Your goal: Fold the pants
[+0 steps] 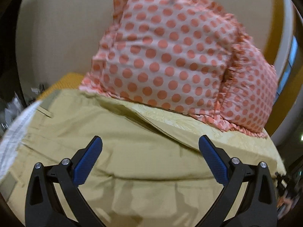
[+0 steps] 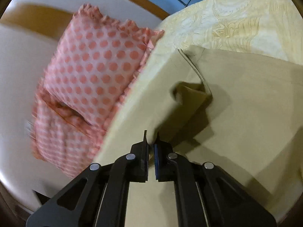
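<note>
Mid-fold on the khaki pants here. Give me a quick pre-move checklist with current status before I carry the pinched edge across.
1. Right gripper clamped on the pants: ok, its jaws are nearly closed with a khaki fold between them.
2. Left gripper free: ok, jaws wide open above the fabric, holding nothing.
3. Layers in the right pinch: cannot tell, the edge is hidden between the pads.
4. Cloth hanging clean: not ok, a fold has bunched into a pocket ahead of the right gripper.
5. Polka-dot pillow clear of the pants: not ok, it sits right against the far edge on the bedsheet.
6. Waistband flat: cannot tell, it is blurred at the left edge.
</note>
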The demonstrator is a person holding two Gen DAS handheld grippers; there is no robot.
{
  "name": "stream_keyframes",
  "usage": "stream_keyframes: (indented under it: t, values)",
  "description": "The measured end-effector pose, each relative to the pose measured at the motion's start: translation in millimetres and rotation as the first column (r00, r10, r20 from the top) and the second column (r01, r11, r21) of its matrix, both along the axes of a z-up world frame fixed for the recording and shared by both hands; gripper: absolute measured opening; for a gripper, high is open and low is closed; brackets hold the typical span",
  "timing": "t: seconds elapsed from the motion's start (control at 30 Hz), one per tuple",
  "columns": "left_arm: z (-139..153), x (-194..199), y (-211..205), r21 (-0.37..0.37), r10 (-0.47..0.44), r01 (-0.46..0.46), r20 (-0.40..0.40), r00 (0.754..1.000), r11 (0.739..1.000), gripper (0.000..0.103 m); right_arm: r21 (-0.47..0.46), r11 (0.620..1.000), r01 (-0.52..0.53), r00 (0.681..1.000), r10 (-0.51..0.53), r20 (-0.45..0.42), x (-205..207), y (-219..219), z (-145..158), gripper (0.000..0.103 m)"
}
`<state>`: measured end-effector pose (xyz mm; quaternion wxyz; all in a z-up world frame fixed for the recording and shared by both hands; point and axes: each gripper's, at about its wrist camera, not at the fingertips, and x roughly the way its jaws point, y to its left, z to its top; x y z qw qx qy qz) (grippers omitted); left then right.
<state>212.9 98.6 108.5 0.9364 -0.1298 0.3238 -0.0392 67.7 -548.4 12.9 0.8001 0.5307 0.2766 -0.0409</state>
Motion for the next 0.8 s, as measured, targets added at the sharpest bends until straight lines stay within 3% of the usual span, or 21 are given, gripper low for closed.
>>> stream_keyframes:
  t: [0.1, 0.17, 0.23, 0.33, 0.37, 0.4, 0.43, 0.53, 0.6, 0.7, 0.8]
  values:
    - [-18.8, 44.1, 5.0, -0.076, 0.015, -0.026, -0.135, 0.991, 0.997, 0.098, 0.037, 0.999, 0.015, 0.989, -0.020, 0.144, -15.1, -10.9, 13.7, 0.005]
    - [-33.3, 63.2, 8.1, -0.154, 0.020, -0.051, -0.197, 0.980, 0.987, 0.090, 0.016, 1.000, 0.014, 0.986, -0.017, 0.167, -19.5, -13.5, 20.9, 0.005]
    - [-45.8, 81.8, 10.0, -0.183, 0.045, -0.092, -0.244, 0.969, 0.979, 0.084, 0.014, 1.000, 0.008, 0.984, -0.011, 0.177, -21.0, -15.8, 23.2, 0.005]
    - [-58.8, 102.2, 10.9, -0.153, 0.072, -0.121, -0.293, 0.953, 0.981, 0.047, 0.010, 1.000, 0.010, 0.984, -0.012, 0.178, -20.9, -16.7, 21.7, 0.005]
    - [-65.6, 107.9, 12.1, -0.152, 0.058, -0.112, -0.317, 0.947, 0.982, 0.014, 0.014, 1.000, 0.012, 0.984, -0.014, 0.178, -20.3, -17.6, 21.6, 0.005]
    - [-70.3, 109.2, 14.8, -0.159, 0.048, -0.107, -0.336, 0.941, 0.981, 0.006, 0.022, 1.000, 0.009, 0.983, -0.013, 0.181, -19.8, -18.9, 21.0, 0.005]
    - [-72.3, 105.4, 17.7, -0.167, 0.051, -0.114, -0.343, 0.938, 0.979, 0.006, 0.025, 1.000, 0.008, 0.983, -0.012, 0.182, -19.5, -19.2, 21.6, 0.005]
    - [-52.2, 62.4, 20.6, -0.184, 0.043, -0.091, -0.248, 0.968, 0.979, 0.003, -0.004, 1.000, 0.024, 0.981, -0.023, 0.191, -25.6, -19.4, 30.9, 0.005]
    - [-29.1, 6.2, 22.4, -0.198, 0.018, -0.047, -0.147, 0.989, 0.979, 0.003, -0.029, 0.998, 0.048, 0.980, -0.042, 0.196, -36.6, -22.9, 36.4, 0.005]
    - [-15.2, -75.2, 23.5, -0.200, 0.000, -0.014, -0.068, 0.998, 0.980, 0.003, -0.062, 0.994, 0.085, 0.981, -0.072, 0.181, -57.0, -29.5, 38.0, 0.005]
    - [-28.0, -145.9, 21.1, -0.181, 0.011, -0.020, -0.052, 0.999, 0.983, 0.004, -0.095, 0.990, 0.106, 0.984, -0.091, 0.152, -72.5, -31.5, 34.4, 0.005]
